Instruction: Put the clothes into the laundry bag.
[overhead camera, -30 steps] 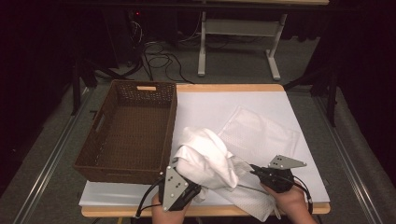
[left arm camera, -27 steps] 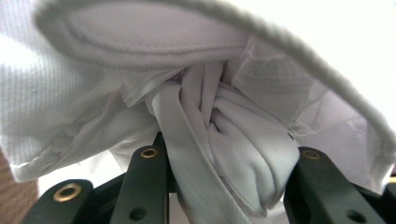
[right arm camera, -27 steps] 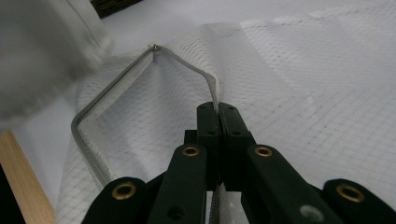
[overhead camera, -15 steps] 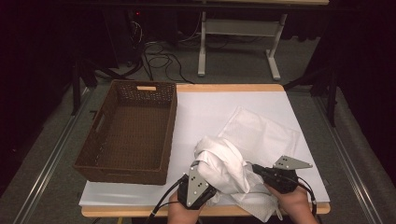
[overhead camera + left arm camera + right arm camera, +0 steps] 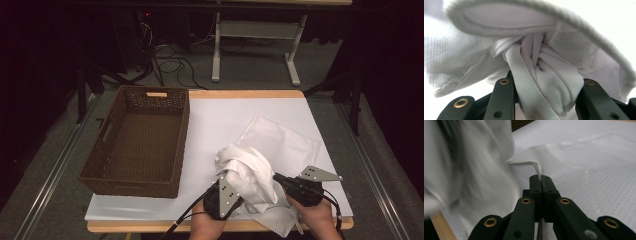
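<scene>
Left gripper clamps a bunched white garment (near edge); right gripper pinches the mesh bag's rim

- No writing, label, brand, number or sign is showing legibly anywhere in these views; nothing is standing out that can be read.

Bunched white garment blurred; mesh bag overhangs frame's bottom edge
</scene>
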Motion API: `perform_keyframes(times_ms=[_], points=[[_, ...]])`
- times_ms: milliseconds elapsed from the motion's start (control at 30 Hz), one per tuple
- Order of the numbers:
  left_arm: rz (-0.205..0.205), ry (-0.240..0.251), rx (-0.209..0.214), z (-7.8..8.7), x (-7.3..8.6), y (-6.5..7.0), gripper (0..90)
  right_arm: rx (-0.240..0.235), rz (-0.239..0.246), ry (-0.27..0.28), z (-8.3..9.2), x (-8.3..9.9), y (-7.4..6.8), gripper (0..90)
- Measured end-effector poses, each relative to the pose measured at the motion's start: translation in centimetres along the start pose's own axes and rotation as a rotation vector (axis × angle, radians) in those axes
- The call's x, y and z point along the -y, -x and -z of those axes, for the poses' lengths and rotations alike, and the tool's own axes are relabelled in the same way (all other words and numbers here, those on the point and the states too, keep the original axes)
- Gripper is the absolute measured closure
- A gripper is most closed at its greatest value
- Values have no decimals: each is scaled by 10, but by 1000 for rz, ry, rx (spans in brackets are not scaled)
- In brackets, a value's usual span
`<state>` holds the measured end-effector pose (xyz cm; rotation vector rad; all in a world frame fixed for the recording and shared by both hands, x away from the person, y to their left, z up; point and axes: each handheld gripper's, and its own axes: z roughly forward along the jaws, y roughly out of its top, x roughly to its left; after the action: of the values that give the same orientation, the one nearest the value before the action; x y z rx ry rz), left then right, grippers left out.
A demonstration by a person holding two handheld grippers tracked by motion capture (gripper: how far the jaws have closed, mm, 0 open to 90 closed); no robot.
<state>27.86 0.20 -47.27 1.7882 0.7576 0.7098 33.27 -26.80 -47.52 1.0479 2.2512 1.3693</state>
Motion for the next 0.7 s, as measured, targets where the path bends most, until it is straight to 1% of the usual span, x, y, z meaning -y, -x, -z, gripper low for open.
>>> perform_keyframes(times_ms=[33,67,133,167,200,233,267,300,333,367,400,433,533,600,633,667,700], points=[[-1,-24,19,-5,2,2,633,0,0,0,0,0,0,900],[-14,-43,27,-10,4,6,632,5,2,6,1,0,0,900],[-39,-65,33,-17,7,12,631,10,12,16,3,-2,-1,900],[-45,-71,36,-20,8,14,631,10,12,16,3,-2,-1,900],[-61,-92,45,-26,11,19,631,12,22,22,4,-2,-1,900],[-61,-92,45,-26,11,19,630,12,22,22,4,-2,-1,900],[-62,-113,59,-30,13,21,630,12,20,26,5,-3,-2,900],[-59,-141,72,-35,15,22,627,20,25,45,7,-3,-2,900],[-66,-170,73,-39,18,23,627,20,25,45,7,-3,-2,900],[-72,-185,75,-42,20,24,626,23,31,57,9,-4,-1,900],[-77,-204,77,-45,23,24,625,25,29,56,9,-5,-2,900],[-68,-214,82,-48,25,24,624,25,38,60,10,-5,-3,900],[-3,-237,104,-54,26,21,623,23,47,71,12,-6,-5,900],[8,-242,103,-56,27,21,621,18,54,82,14,-8,-8,900],[10,-247,104,-57,27,21,612,25,64,92,15,-9,-10,900],[25,-245,104,-56,27,21,612,25,64,92,15,-9,-10,900],[50,-250,106,-55,27,20,594,28,67,94,15,-8,-10,900]])
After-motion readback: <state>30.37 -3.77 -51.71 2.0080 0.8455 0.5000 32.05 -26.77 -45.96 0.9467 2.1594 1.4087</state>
